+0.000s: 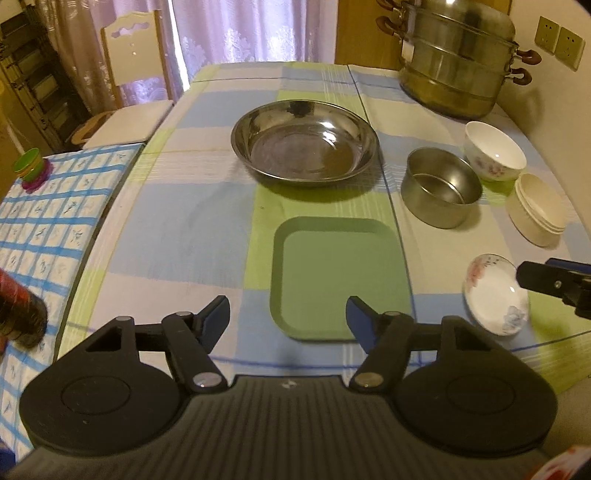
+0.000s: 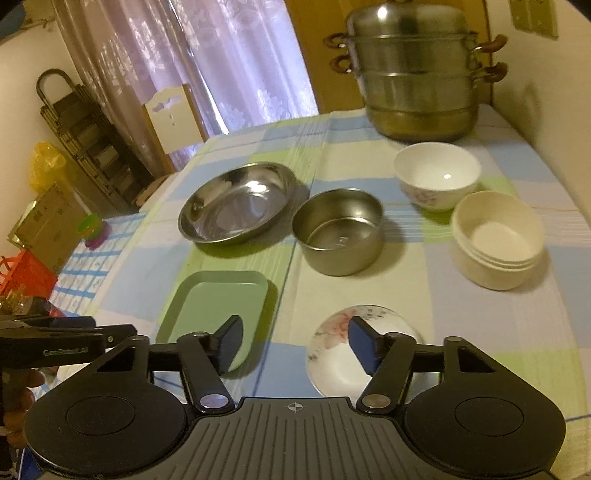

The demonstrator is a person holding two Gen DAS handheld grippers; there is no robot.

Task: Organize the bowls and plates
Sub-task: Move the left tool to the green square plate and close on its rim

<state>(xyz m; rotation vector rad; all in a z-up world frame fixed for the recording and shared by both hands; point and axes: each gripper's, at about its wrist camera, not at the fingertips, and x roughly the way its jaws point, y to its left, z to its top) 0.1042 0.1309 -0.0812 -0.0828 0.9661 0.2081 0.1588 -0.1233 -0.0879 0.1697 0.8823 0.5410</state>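
Plates and bowls: spread over a checked tablecloth [image 1: 177,229], none stacked on the green tray.
Green tray [image 1: 338,277]: flat on the cloth, near edge just ahead of the left gripper's fingertips.
Wide steel bowl [image 1: 304,142]: beyond the tray, upright, apart from it.
Small steel pot [image 1: 439,186]: right of the wide bowl, close beside the floral white bowl.
Floral white bowl [image 2: 436,179]: upright, in front of the steamer.
Cream bowls [image 2: 496,240]: nested together, right of the steel pot, near the floral bowl.
Floral saucer [image 2: 364,349]: flat on the cloth, right of the tray, partly under the right gripper's right finger.
Left gripper [image 1: 288,319]: fingers spread wide, holding nothing, hovering at the tray's near edge.
Right gripper [image 2: 293,341]: fingers spread wide, nothing between them; left finger over the tray's corner, right finger over the saucer; contact with either cannot be told.
Steel steamer [image 2: 417,70]: tiered, lidded, at the far right corner of the table.
White chair [image 1: 129,74]: at the far left of the table, against lilac curtains [image 1: 240,29].
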